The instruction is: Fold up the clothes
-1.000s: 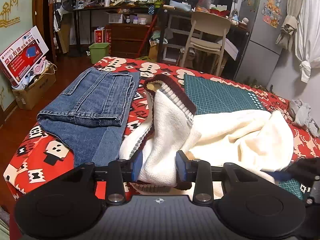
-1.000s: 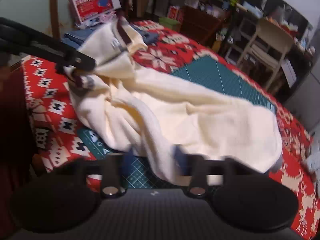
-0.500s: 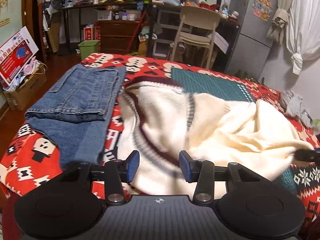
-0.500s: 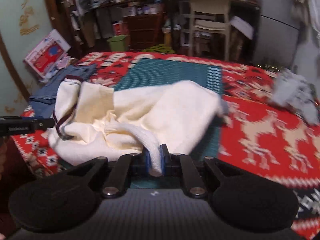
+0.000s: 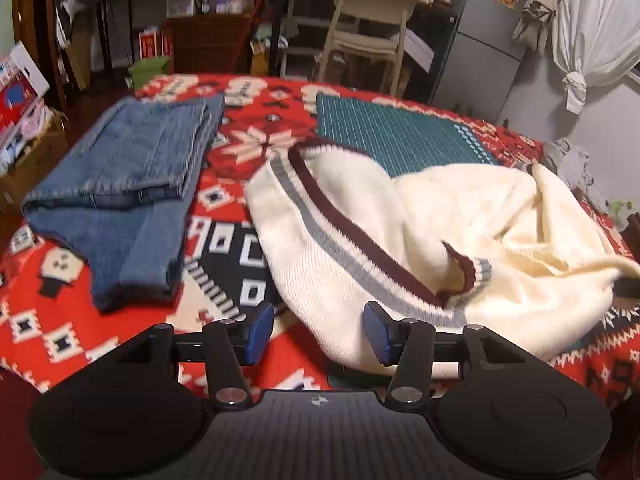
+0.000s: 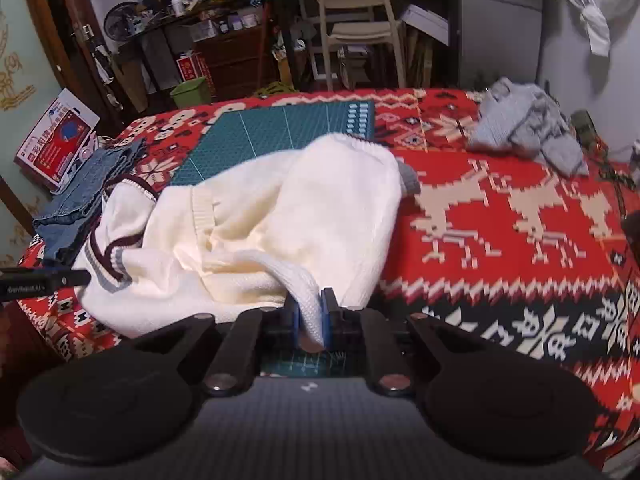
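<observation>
Our right tongs (image 6: 311,314) pinch the soft, floppy sweater (image 6: 256,224); left tongs (image 5: 318,330) spread wide, best grabbing the striped hem (image 5: 360,256).

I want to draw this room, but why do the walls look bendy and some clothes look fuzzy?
Both wrist views use fisheye lenses, so edges curve. Left wrist view: jeans and sweater look slightly smeared. Right wrist view: the grey garment is blurry; the corners go dark.

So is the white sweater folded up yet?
Not yet. The cream sweater lies crumpled on the red blanket, while the jeans beside it are neatly folded.
</observation>
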Demonstrator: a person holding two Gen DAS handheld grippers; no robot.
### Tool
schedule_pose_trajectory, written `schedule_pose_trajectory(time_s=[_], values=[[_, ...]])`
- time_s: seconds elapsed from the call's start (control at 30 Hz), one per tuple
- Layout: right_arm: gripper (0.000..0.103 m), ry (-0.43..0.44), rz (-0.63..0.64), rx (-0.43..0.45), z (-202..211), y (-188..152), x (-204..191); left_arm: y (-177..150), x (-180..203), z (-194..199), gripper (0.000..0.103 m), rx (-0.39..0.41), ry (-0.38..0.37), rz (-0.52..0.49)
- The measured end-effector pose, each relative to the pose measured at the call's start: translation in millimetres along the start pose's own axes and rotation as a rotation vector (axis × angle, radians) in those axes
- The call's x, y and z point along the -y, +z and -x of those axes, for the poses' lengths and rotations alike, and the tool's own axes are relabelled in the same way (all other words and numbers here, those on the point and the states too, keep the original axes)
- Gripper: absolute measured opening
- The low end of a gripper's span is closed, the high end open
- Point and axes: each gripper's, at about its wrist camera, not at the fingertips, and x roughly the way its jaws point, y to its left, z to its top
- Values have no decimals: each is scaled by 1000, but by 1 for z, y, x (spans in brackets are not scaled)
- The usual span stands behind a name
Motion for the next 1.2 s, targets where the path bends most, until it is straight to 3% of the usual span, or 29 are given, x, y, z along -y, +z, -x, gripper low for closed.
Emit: schedule_pose_trajectory(time_s=[0.07, 0.2, 0.33, 0.63, 1.03, 1.2], values=[[12, 5, 1, 8, 1, 4, -1, -1, -6, -5, 55, -31, -63, 48], [12, 15, 6, 21, 4, 8, -4, -1, -14, -19, 51, -86, -145, 148], [12, 25, 16, 35, 7, 11, -9, 3, -9, -22, 13, -70, -148, 172], [11, 83, 25, 138, 33, 40, -26, 54, 4, 37, 9, 158, -142, 134], [10, 193, 79, 459, 150, 110, -55, 166, 10, 158, 9, 509, -187, 102], [10, 195, 78, 515, 179, 115, -53, 196, 29, 175, 9, 569, -172, 55]])
